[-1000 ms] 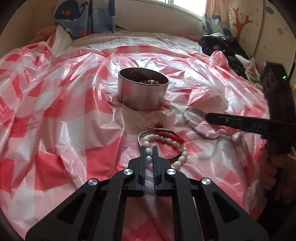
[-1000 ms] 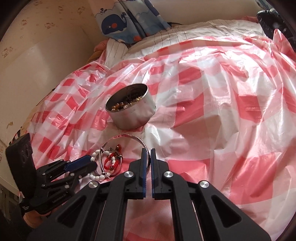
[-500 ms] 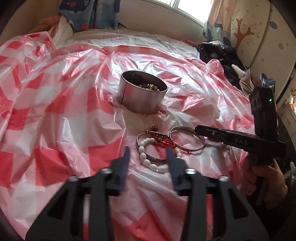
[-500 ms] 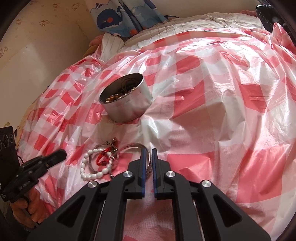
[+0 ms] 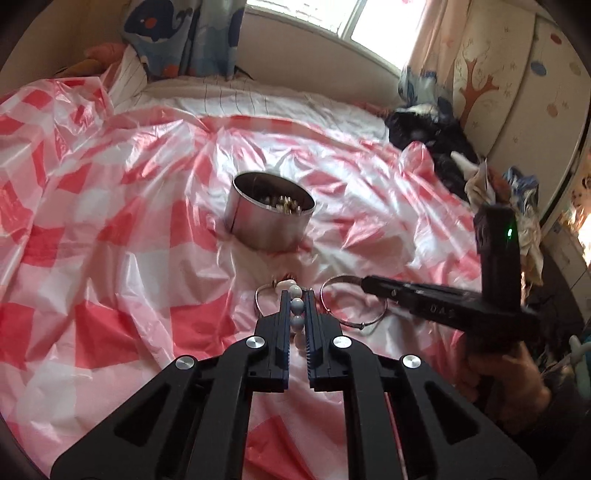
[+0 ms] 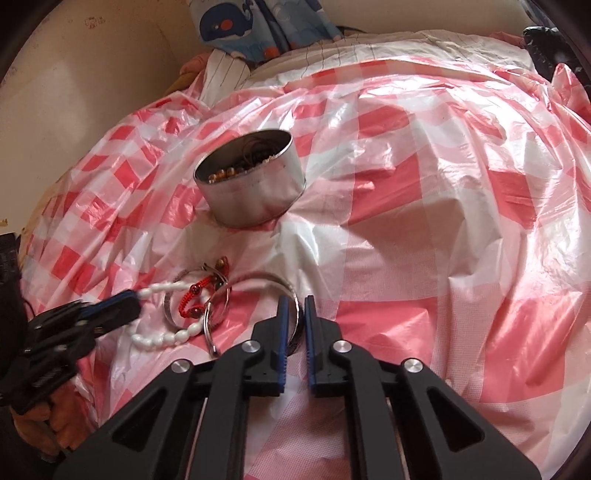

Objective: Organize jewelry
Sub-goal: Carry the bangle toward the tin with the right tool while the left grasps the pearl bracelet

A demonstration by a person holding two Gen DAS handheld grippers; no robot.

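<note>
My left gripper (image 5: 297, 295) is shut on a white bead bracelet (image 5: 296, 306); the beads sit between its fingers. In the right wrist view the bracelet (image 6: 162, 338) trails from the left gripper (image 6: 131, 299) onto the sheet. A silver bangle (image 5: 352, 301) lies to its right. My right gripper (image 6: 294, 301) is nearly shut with that bangle's (image 6: 258, 280) rim between its fingers. A second silver bangle with a red cord bracelet (image 6: 192, 299) lies between them. A round metal tin (image 5: 267, 218) holding beads stands beyond, also in the right wrist view (image 6: 249, 184).
A red-and-white checked plastic sheet (image 5: 110, 229) covers the bed. Dark clothes (image 5: 432, 129) are piled at the far right by a wardrobe. A whale-print cushion (image 6: 258, 26) leans at the head of the bed.
My left gripper opened, moved forward over the jewelry and closed on the white bead bracelet. My right gripper stayed at the silver bangle, its fingers slightly wider apart.
</note>
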